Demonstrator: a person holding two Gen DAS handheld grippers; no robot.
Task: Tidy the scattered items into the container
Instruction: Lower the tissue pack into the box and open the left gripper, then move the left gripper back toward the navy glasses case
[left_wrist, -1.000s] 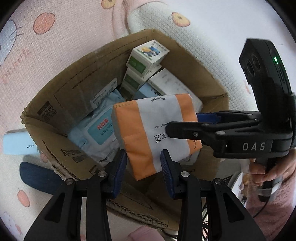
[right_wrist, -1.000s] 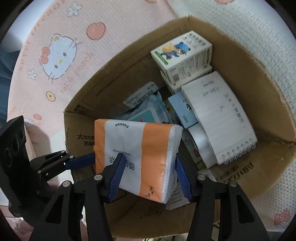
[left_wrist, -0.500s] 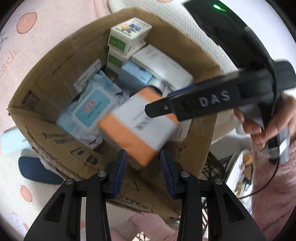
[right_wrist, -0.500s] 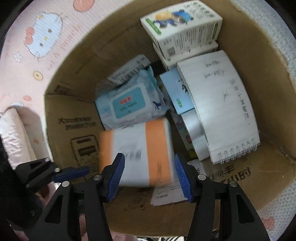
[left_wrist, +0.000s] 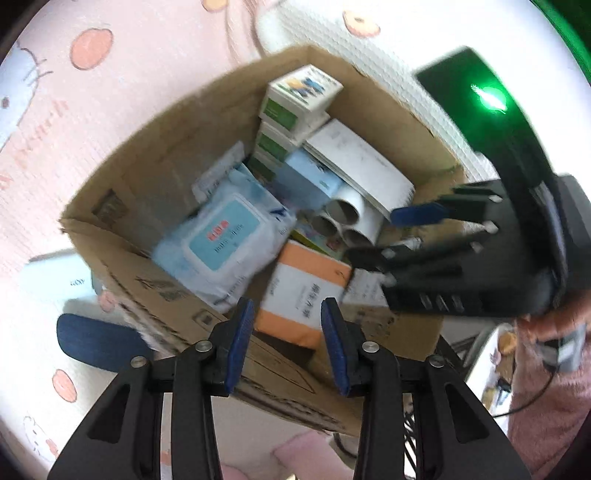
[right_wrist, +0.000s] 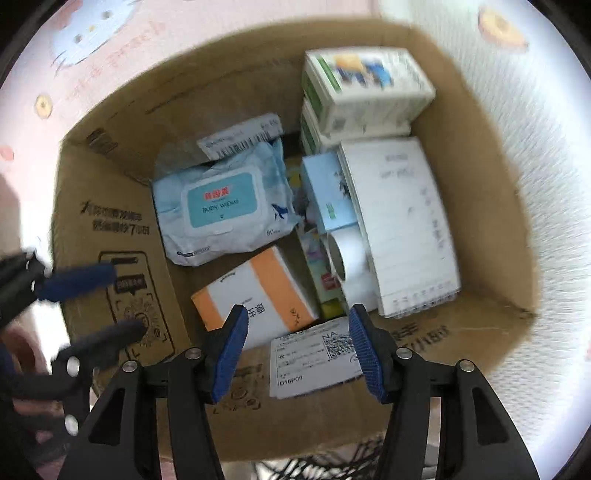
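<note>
Hovering above the cardboard box (right_wrist: 110, 229), both the right claw (right_wrist: 295, 347) and left claw (left_wrist: 286, 343) gape empty; the orange-and-white tissue pack (right_wrist: 255, 291) lies inside.

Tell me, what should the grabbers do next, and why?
Probably lift both away from the box to fetch another stray thing. The orange tissue pack lies inside, and the right gripper and left gripper are open and empty.
</note>
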